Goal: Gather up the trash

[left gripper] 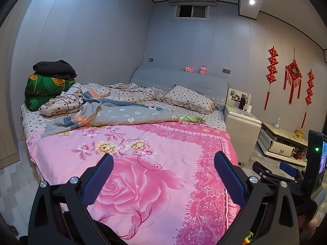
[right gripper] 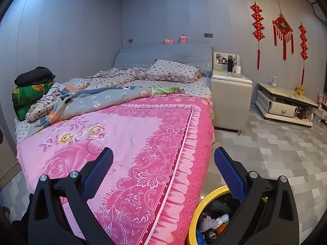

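The left tool (left gripper: 163, 157) is held with its blue-padded fingers spread wide and nothing between them, above the pink floral quilt (left gripper: 143, 173) that covers the foot of the bed (left gripper: 179, 77); the right tool (right gripper: 163, 155) is likewise spread wide and empty, poised over the quilt's frilled edge and the tiled floor (right gripper: 276, 153). The trash bin (right gripper: 204, 202), yellow-rimmed, is seen on the floor just beside the bed's corner, partly hidden behind the right tool's right finger; crumpled scraps of trash (right gripper: 212, 222) are seen inside it. A rumpled grey blanket (left gripper: 126, 114) and a dotted pillow (left gripper: 190, 99) are spread further up the bed; a folded green quilt (left gripper: 45, 89) is stacked at its far left edge. A white bedside cabinet (right gripper: 231, 98) is placed beside the headboard; red knot ornaments (right gripper: 282, 28) are hung on the wall.
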Motion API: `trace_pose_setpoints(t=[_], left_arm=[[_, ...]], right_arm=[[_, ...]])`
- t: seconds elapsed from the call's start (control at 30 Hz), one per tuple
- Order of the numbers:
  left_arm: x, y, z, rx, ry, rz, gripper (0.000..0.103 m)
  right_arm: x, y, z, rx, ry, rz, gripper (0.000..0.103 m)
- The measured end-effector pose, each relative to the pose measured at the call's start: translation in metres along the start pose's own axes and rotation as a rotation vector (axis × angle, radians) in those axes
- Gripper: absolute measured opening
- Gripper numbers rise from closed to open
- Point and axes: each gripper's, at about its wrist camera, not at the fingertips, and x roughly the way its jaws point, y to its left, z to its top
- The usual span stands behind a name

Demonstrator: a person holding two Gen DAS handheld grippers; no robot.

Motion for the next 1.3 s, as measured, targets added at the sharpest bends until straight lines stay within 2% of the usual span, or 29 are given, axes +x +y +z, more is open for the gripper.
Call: trace_pose_setpoints(t=[1.3], left_arm=[[0.0022, -0.0015, -0.0093, 0.003, 0.009, -0.011, 0.095]], right_arm=[[0.0073, 0.0031, -0.0079, -0.004, 0.04, 0.01, 0.095]])
